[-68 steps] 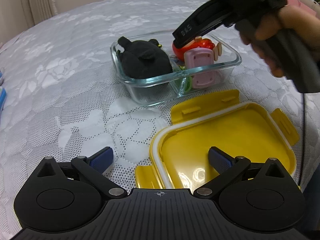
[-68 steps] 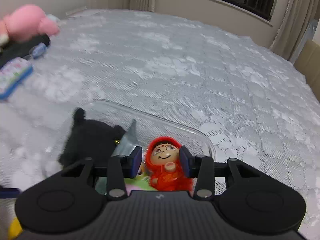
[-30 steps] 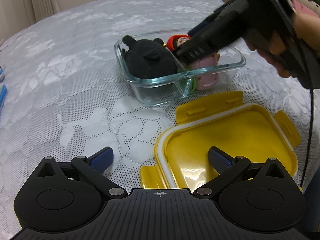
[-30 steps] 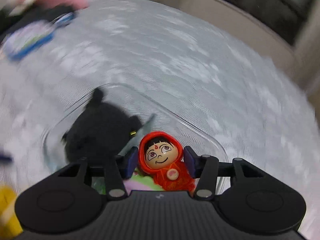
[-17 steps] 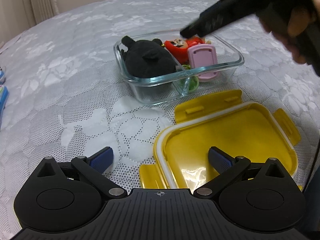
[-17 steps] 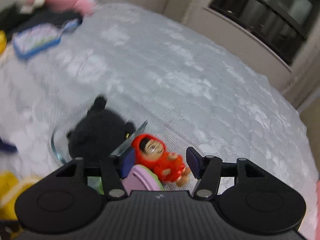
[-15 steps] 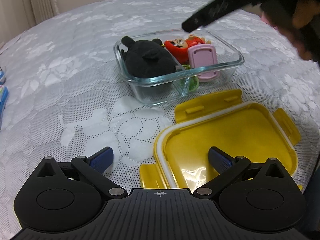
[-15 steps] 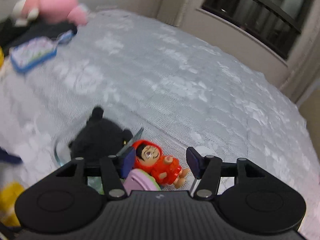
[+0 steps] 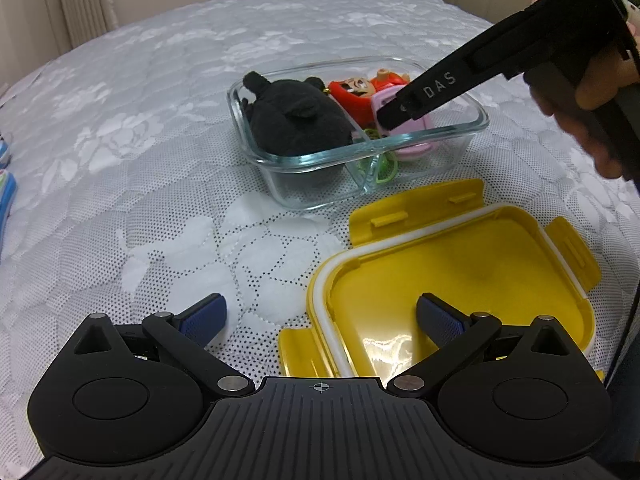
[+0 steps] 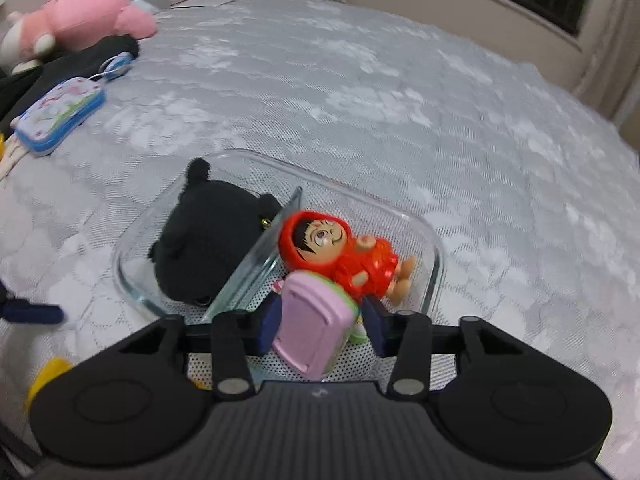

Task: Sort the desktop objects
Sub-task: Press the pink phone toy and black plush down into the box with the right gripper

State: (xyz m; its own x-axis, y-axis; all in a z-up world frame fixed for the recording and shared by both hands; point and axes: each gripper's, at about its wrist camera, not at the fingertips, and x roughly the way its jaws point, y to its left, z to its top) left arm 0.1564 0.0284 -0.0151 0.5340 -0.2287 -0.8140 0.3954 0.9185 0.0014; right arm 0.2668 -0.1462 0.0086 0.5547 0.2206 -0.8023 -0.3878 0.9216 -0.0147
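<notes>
A glass two-compartment container (image 9: 476, 128) (image 10: 434, 256) sits on the white lace cloth. A black plush (image 9: 296, 120) (image 10: 208, 244) fills its left compartment. A red-hooded doll (image 9: 360, 90) (image 10: 336, 252) lies on its back in the right compartment, beside a pink toy (image 9: 416, 136) (image 10: 316, 324) and a green item (image 9: 382, 168). My right gripper (image 10: 322, 324) hovers open above the pink toy, holding nothing; it also shows in the left wrist view (image 9: 400, 114). My left gripper (image 9: 320, 316) is open and empty, over the near edge of the yellow lid (image 9: 460, 280).
A blue-rimmed tin case (image 10: 60, 116), a black cloth (image 10: 60, 68) and a pink plush (image 10: 84, 12) lie at the far left of the table. A window and curtains stand behind.
My right gripper let go of the red doll, which now lies in the right compartment. The gripper rose, then came back down over the pink toy. My left gripper stayed still.
</notes>
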